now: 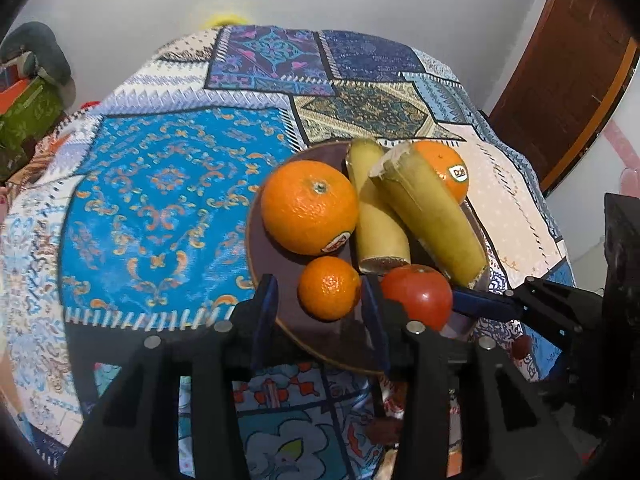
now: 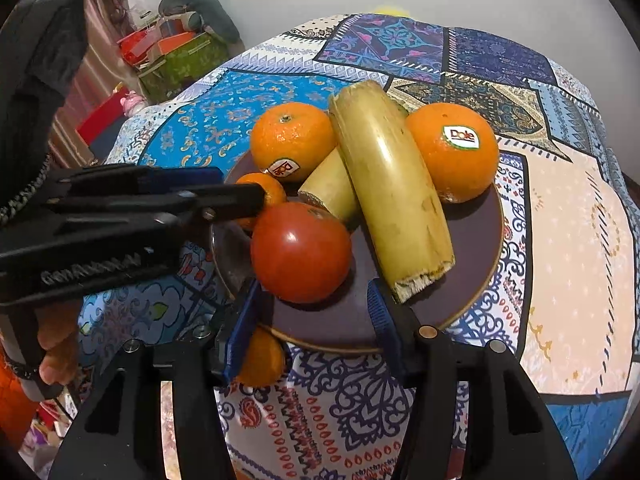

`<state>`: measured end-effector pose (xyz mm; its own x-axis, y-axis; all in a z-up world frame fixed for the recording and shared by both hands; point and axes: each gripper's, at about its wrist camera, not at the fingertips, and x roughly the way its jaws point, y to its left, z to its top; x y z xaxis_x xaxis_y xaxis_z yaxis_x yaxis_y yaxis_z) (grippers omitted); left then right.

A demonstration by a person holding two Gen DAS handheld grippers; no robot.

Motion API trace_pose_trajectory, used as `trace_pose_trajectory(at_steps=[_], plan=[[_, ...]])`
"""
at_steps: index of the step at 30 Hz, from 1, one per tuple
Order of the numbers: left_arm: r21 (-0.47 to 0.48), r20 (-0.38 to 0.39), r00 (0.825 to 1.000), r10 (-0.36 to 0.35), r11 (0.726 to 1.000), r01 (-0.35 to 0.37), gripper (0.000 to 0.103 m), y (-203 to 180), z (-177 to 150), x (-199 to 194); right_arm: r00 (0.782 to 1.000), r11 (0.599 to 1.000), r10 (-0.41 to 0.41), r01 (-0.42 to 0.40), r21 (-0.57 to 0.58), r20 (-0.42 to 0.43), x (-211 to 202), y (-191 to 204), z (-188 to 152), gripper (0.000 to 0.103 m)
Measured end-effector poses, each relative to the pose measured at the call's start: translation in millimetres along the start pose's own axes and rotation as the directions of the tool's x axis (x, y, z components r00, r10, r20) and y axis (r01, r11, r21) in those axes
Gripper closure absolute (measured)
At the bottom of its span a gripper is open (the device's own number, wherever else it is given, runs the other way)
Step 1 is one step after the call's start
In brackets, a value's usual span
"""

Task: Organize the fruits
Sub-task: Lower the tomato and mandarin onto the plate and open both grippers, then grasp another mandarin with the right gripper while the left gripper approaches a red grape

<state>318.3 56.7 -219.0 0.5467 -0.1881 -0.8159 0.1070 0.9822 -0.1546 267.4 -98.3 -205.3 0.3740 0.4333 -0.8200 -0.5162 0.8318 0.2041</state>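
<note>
A dark brown plate (image 1: 276,280) (image 2: 472,264) on the patterned tablecloth holds two large oranges (image 1: 309,206) (image 2: 454,152), two banana pieces (image 1: 432,216) (image 2: 390,188), a small mandarin (image 1: 329,288) and a red tomato (image 1: 418,294) (image 2: 301,252). My left gripper (image 1: 320,312) is open, its fingers on either side of the mandarin without clear contact. My right gripper (image 2: 314,316) is open just in front of the tomato at the plate's near edge. Another small orange fruit (image 2: 260,356) sits off the plate, under the right gripper's left finger.
The table is covered by a blue patchwork cloth (image 1: 160,184). Boxes and clutter (image 2: 176,56) stand beyond the table's left side. A brown wooden door (image 1: 568,60) is at the right. The left gripper's body (image 2: 120,216) crosses the right wrist view.
</note>
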Motion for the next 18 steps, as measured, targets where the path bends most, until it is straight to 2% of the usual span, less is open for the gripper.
trace_pose_trajectory(at_steps=[10, 12, 14, 18], plan=[[-0.002, 0.034, 0.999, 0.036, 0.999, -0.036, 0.060, 6, -15, -35, 0.998, 0.998, -0.052, 0.053, -0.039, 0.037, -25, 6, -2, 0.052], [-0.001, 0.035, 0.999, 0.040, 0.999, -0.040, 0.058, 7, -21, -41, 0.998, 0.998, -0.048, 0.050, -0.046, 0.044, -31, 8, -4, 0.052], [0.000, 0.037, 0.998, 0.047, 0.999, -0.047, 0.052, 6, -25, -45, 0.998, 0.997, -0.041, 0.043, -0.056, 0.043, -35, 11, -8, 0.052], [-0.001, 0.029, 0.998, 0.049, 0.999, -0.049, 0.050, 6, -36, -50, 0.999, 0.998, -0.015, 0.018, -0.063, 0.038, -37, 17, -15, 0.052]])
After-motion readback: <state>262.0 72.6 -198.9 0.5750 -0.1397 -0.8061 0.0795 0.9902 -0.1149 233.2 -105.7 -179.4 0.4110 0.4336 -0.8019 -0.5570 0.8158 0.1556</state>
